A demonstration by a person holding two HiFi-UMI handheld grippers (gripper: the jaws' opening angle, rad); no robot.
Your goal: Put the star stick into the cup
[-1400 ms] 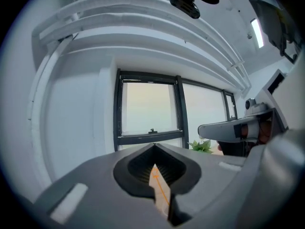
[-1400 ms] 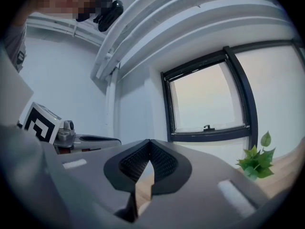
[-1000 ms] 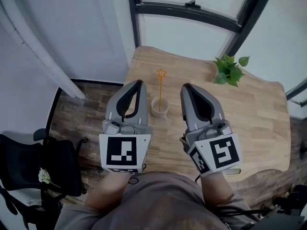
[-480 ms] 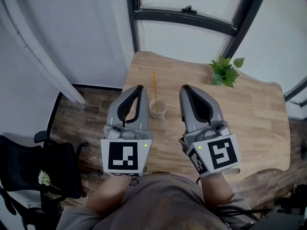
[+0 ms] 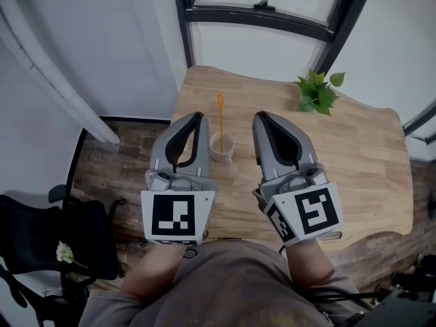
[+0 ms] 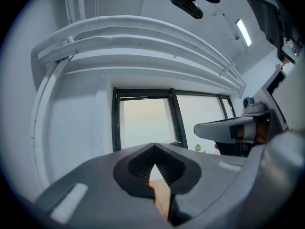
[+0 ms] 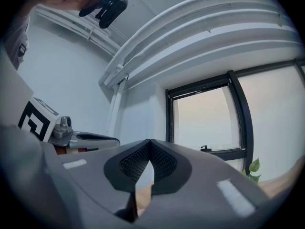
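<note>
Star stick (image 5: 221, 118) seen upright in cup (image 5: 222, 146) on wooden table (image 5: 354, 155). Left gripper (image 5: 196, 117) and right gripper (image 5: 261, 116) pressed together, nothing pinched. Plant (image 5: 315, 94) at far edge; black-framed window (image 5: 272, 18) behind; plank floor (image 5: 112, 172) at left.

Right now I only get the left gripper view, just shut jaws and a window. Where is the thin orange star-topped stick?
Observer: The head view shows the thin orange star-topped stick standing star end up in the small pale cup on the wooden table.
Operator: Is anything held on the other side?
Observer: No. The right gripper has its jaws together on nothing.
Operator: How do the two sit relative to the cup?
Observer: The left gripper is at the cup's left and the right one at its right. Neither touches it.
</note>
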